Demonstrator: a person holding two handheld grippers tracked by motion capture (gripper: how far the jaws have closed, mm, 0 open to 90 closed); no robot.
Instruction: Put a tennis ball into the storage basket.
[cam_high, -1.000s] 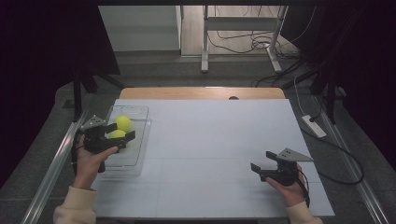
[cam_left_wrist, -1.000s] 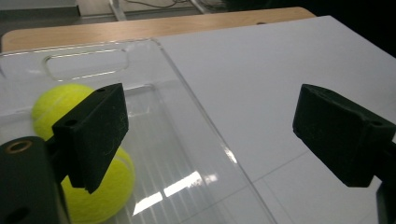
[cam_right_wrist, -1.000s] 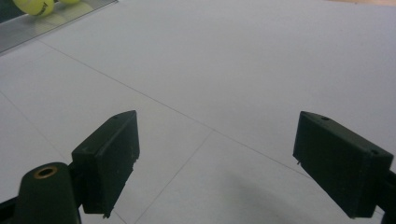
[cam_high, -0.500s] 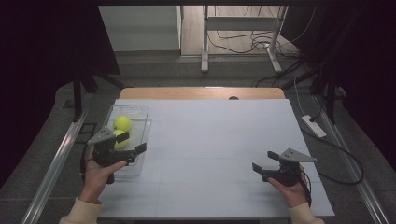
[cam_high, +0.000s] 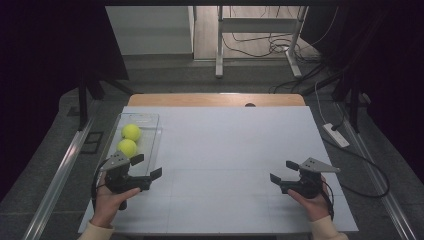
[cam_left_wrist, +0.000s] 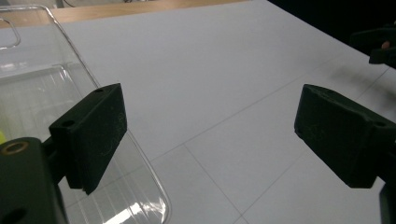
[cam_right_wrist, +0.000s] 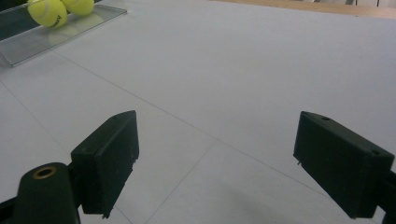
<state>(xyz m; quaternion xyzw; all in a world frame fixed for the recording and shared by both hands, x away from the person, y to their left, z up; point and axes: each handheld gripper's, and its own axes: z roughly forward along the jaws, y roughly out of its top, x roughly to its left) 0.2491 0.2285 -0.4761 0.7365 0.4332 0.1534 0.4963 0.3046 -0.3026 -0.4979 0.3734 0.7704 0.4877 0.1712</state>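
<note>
Yellow tennis balls (cam_high: 129, 140) sit in a clear plastic tray (cam_high: 150, 145) at the worktop's left edge. Left gripper (cam_high: 148, 167), fingers apart and empty, hangs over the tray's near end and could knock it, rolling them. Right gripper (cam_high: 281, 171) is spread too.

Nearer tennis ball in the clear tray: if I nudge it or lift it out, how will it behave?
The nearer tennis ball is round, so it would probably roll when nudged, likely into the other ball that sits right next to it. The clear tray has a raised rim that should keep it in. Its fuzzy felt probably grips well between the pads, and it looks light.
</note>
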